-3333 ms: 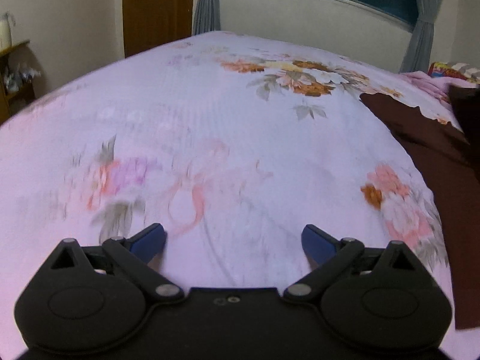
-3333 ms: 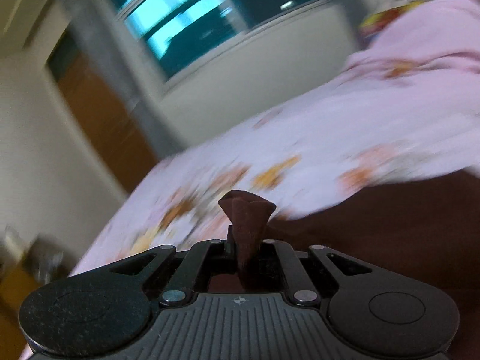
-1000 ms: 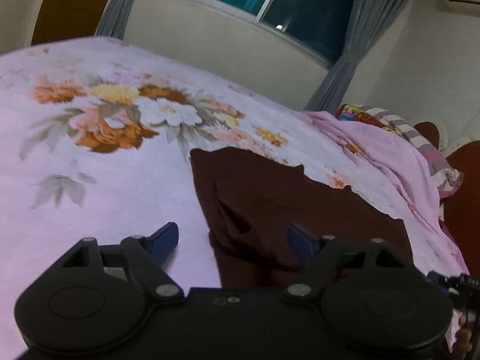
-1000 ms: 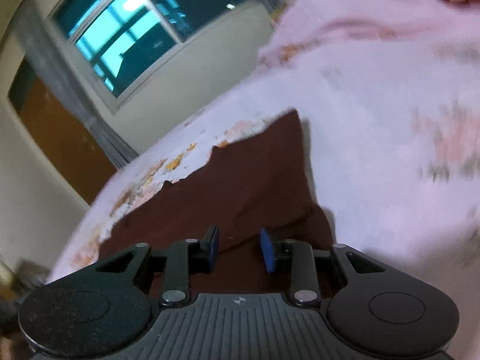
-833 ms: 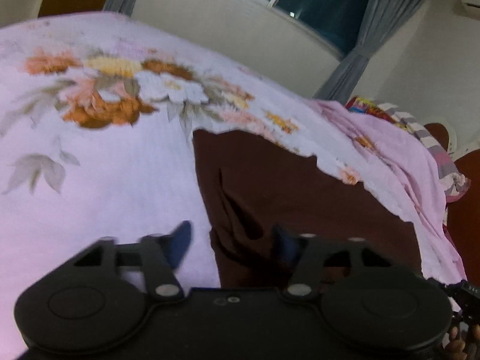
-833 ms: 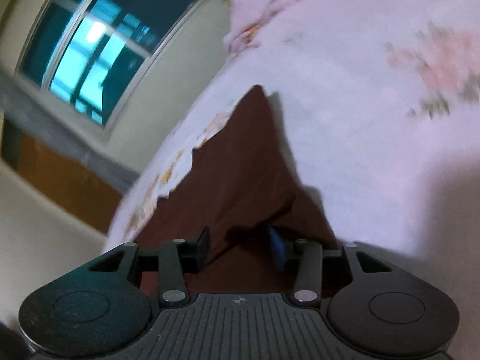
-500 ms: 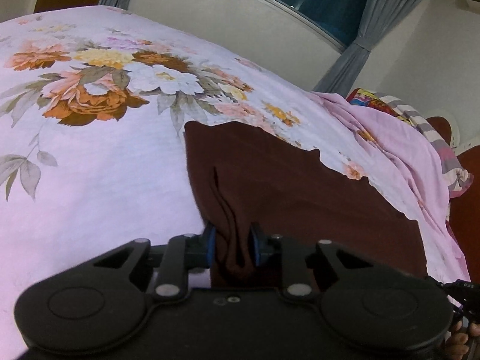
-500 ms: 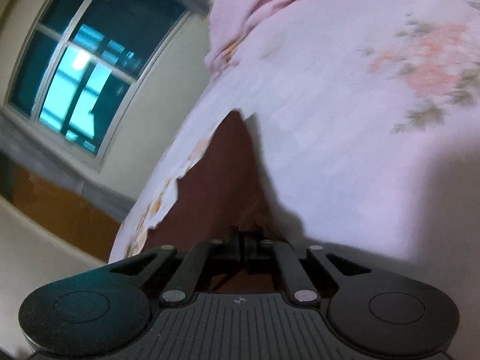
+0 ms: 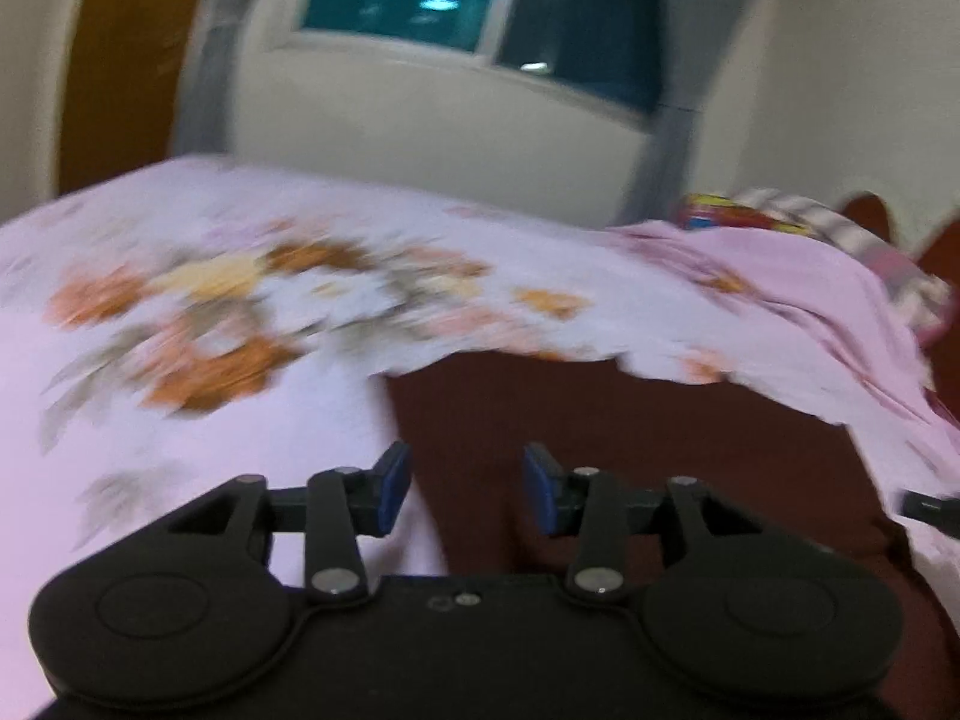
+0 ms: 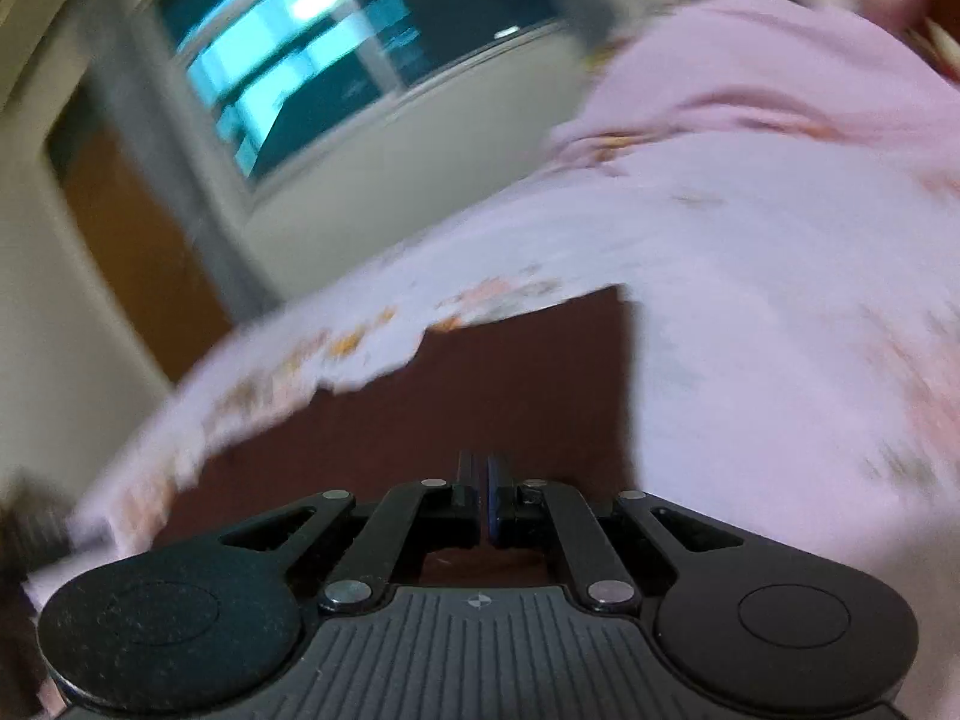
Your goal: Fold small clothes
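A dark brown garment [image 9: 630,450] lies spread on the pink floral bedsheet [image 9: 210,420]. Its left edge runs down between the blue pads of my left gripper [image 9: 467,489], whose jaws are opening; the pads stand a little apart from the cloth. In the right wrist view the same brown garment [image 10: 480,384] stretches forward from my right gripper [image 10: 483,495]. That gripper is shut with its pads together, pinching the garment's near edge. Both views are blurred by motion.
A crumpled pink cloth [image 9: 810,294] and a striped, colourful item [image 9: 738,213] lie at the bed's far right. Beyond the bed are a wall with a window [image 9: 480,0], grey curtains [image 9: 666,132] and a wooden door [image 9: 120,60].
Both grippers closed on the brown garment's near edge, then lifted. The left jaws have since parted again; the right stays shut. Both cameras now tilt up toward the window.
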Demonstrator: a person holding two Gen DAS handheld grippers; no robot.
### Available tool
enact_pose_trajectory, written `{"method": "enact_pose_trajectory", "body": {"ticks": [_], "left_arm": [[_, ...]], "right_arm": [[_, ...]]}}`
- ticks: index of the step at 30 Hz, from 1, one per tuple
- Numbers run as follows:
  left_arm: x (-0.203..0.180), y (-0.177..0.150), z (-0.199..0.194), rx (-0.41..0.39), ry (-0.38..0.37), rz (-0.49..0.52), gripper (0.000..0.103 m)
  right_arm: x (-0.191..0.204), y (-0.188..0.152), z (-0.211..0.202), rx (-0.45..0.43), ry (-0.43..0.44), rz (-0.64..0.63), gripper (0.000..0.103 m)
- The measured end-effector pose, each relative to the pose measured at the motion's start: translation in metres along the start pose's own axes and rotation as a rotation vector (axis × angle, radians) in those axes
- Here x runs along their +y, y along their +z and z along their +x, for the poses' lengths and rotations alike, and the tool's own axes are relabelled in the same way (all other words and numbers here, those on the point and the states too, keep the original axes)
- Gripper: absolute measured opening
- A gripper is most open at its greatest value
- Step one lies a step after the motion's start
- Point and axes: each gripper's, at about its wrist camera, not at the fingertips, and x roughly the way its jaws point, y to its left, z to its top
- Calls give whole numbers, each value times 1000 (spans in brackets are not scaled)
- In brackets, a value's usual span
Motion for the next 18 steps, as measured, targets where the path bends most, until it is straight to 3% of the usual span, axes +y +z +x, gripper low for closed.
{"method": "enact_pose_trajectory", "body": {"ticks": [3,4,5,7,9,12,14,16,18], "left_arm": [[-22,-3,23,14,-43,80,54],[-23,-7,32,25,-40,104,62],[-19,-13,43,62,-14,118,64],[-2,-18,59,148,60,100,59],[13,-13,51,81,47,51,61],[9,1,49,16,61,85,67],[1,6,56,4,58,109,76],[-5,6,72,35,79,132,76],[-3,-2,95,127,123,142,77]], "right_arm": [[-5,1,28,75,-47,-62,3],[-13,1,35,107,-64,-47,3],[-21,-1,35,113,-73,-23,3],[-34,4,25,103,-93,4,3],[-39,17,19,63,-68,-1,3],[-37,38,30,22,-65,-46,3],[-36,51,55,44,-82,-46,3],[-37,57,77,64,-120,-71,3],[-43,62,97,81,-178,-112,3]]}}
